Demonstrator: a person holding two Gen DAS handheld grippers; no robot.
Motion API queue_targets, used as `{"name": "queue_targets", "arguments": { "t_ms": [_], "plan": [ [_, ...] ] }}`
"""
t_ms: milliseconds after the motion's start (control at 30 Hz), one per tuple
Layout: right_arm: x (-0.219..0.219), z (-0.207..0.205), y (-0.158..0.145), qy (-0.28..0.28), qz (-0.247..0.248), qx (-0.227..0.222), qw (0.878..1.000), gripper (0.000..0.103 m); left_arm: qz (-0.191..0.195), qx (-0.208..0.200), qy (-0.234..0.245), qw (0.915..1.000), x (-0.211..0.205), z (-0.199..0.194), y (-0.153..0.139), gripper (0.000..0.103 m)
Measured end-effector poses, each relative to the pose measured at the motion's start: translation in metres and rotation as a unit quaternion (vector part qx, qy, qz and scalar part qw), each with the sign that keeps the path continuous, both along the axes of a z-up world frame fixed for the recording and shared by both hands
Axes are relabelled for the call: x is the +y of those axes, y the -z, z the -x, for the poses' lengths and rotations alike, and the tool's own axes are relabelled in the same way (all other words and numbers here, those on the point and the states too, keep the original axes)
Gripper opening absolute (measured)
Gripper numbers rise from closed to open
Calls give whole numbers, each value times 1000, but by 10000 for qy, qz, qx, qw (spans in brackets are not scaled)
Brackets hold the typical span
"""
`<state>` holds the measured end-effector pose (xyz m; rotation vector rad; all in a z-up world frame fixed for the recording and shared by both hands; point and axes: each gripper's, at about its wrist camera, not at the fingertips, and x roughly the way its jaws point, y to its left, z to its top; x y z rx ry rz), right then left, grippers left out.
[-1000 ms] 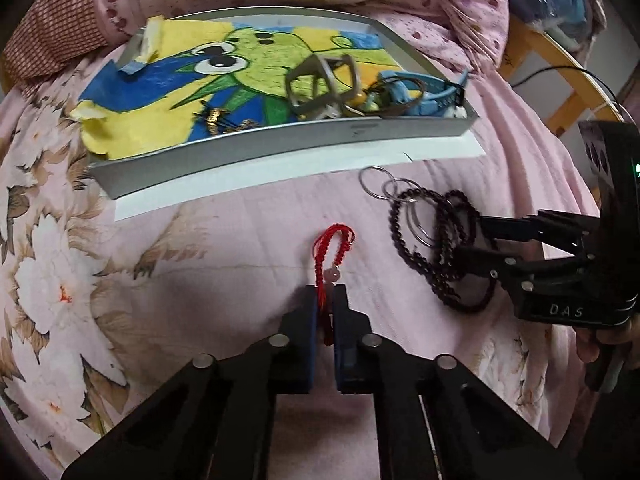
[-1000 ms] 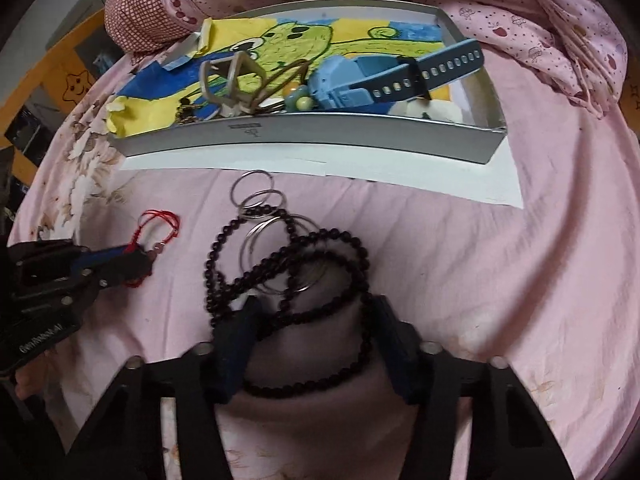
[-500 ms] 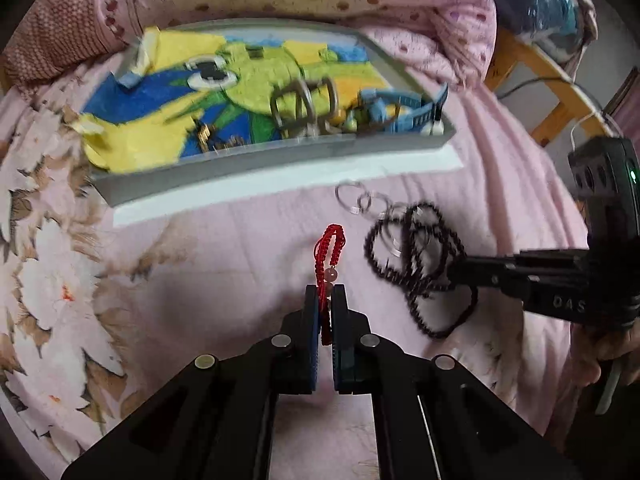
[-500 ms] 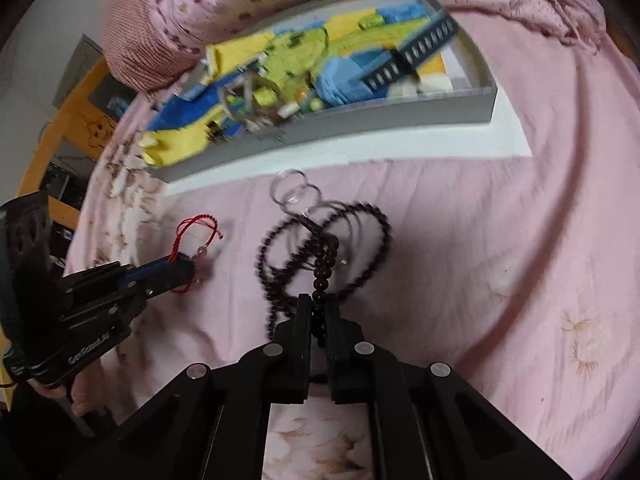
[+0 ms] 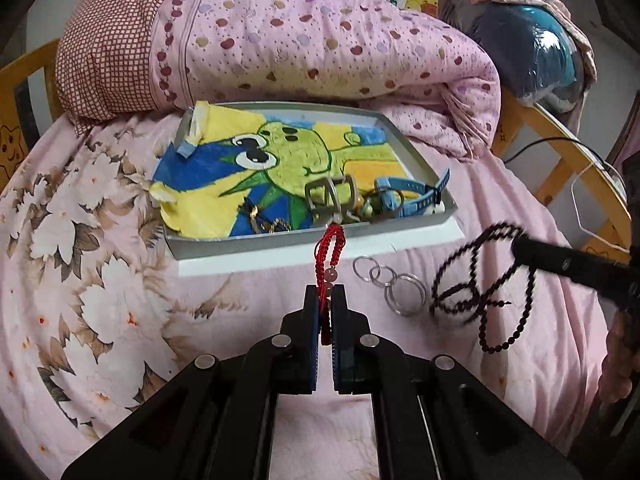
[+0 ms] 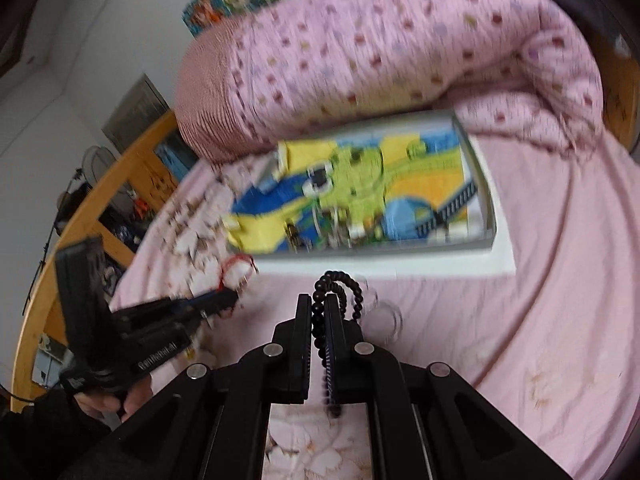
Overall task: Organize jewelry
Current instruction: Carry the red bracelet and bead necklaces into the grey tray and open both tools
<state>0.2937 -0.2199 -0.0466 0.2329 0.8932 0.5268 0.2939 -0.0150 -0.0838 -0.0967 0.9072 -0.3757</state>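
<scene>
My left gripper [image 5: 325,294] is shut on a red cord bracelet [image 5: 330,254] and holds it above the pink bedsheet, in front of the grey tray [image 5: 280,242]. My right gripper [image 6: 319,306] is shut on a dark bead necklace [image 6: 340,284], which dangles in the air at the right of the left wrist view [image 5: 480,288]. Linked silver rings [image 5: 394,284] lie on the sheet between the two grippers. The tray has a frog drawing on its floor and holds a blue watch [image 5: 408,196], a grey buckle-like piece [image 5: 330,196] and small gold bits.
A rolled pink dotted quilt [image 5: 300,40] lies behind the tray. A white sheet [image 5: 420,240] sticks out under the tray. A wooden bed rail [image 5: 560,152] and a cable run at the right. The right wrist view is motion-blurred.
My right gripper closed on the bead necklace and lifted it off the sheet, leaving the silver rings. My left gripper lifted the red bracelet. Both pulled up and back from the bed.
</scene>
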Motion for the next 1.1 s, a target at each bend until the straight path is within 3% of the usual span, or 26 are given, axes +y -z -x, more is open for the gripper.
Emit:
{"name": "queue_targets", "arguments": {
  "t_ms": [267, 500, 733, 1100],
  "plan": [
    [5, -32, -37, -80, -164, -910, 9957, 6, 115, -116, -331, 9993, 6, -33, -24, 3],
    [10, -77, -51, -107, -295, -1388, 9898, 6, 58, -233, -590, 9980, 12, -78, -31, 3],
    [25, -121, -28, -183, -343, -1285, 9909, 6, 42, -17, -733, 9973, 18, -113, -5, 3],
    [37, -138, 46, -381, 206, -475, 9979, 6, -16, 605, -746, 9954, 18, -133, 46, 3]
  ]
}}
